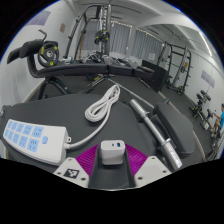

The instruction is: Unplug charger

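Observation:
A small white charger [112,152] with a blue port on its top face sits between my two fingers, and the magenta pads [92,157] press on both of its sides. My gripper [112,158] is shut on it and holds it above the dark table [120,125]. The charger is apart from the white power strip [30,138], which lies on the table ahead and to the left of the fingers. A white cable [102,103] lies loosely looped on the table beyond the fingers.
A metal bar [153,122] lies on the table to the right, running away from the fingers. Beyond the table's far edge stand gym machines and a black chair [45,55]. A checkered marker [76,172] lies by the left finger.

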